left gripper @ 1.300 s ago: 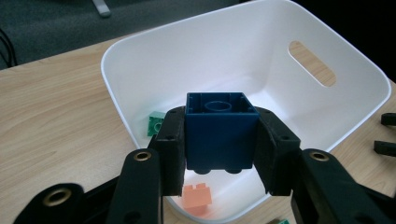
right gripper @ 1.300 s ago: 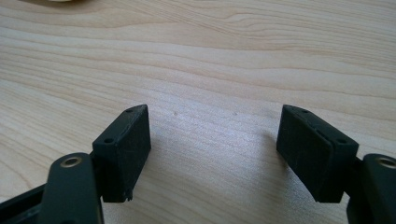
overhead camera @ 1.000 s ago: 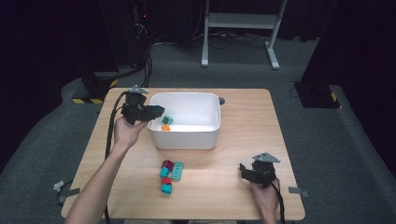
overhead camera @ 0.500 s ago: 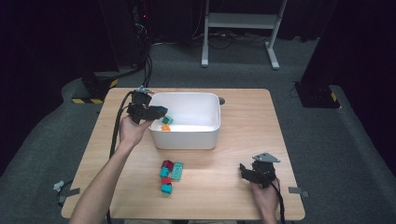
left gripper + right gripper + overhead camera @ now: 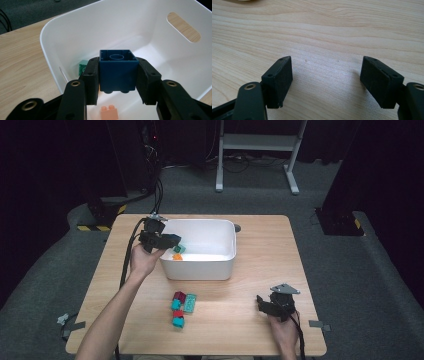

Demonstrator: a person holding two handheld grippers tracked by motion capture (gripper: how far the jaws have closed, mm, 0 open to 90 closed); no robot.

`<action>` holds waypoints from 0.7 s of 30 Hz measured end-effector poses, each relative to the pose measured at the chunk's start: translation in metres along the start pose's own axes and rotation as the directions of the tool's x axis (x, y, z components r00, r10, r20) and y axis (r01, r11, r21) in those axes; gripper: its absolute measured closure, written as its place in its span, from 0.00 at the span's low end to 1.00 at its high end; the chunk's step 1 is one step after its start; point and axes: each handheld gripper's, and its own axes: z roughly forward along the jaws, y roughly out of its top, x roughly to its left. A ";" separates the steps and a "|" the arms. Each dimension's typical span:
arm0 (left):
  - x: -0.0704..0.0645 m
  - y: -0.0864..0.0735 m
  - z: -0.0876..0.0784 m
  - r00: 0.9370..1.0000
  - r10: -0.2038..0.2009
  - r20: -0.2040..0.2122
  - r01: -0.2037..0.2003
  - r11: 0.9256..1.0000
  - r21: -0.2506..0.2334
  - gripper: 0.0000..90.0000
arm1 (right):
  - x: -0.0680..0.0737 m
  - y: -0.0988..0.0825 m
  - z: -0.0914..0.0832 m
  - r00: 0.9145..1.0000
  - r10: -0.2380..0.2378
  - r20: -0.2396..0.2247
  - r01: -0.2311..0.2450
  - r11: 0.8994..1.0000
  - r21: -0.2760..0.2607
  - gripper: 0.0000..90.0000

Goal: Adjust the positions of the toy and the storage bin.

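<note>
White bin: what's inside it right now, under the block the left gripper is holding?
Inside the white bin lie an orange brick and a green brick, both on the floor. The blue block, held in the left gripper, covers the floor behind it, so anything there is hidden.

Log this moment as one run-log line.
left claw: shut on blue plastic brick | place: over white plastic tub | right claw: open, on wooden table
</note>
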 end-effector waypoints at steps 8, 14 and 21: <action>0.001 -0.001 -0.003 1.000 0.000 -0.007 0.000 1.000 -0.008 0.54 | 0.000 0.000 0.000 1.000 0.000 -0.001 0.000 1.000 0.000 0.29; 0.003 -0.004 -0.012 1.000 -0.012 0.012 0.012 1.000 -0.028 0.47 | 0.000 0.000 0.000 1.000 -0.001 -0.001 0.001 1.000 -0.001 0.29; 0.005 -0.010 -0.029 0.999 -0.039 -0.014 0.038 0.998 -0.058 0.39 | 0.000 0.000 0.000 1.000 -0.001 -0.001 0.001 1.000 -0.001 0.29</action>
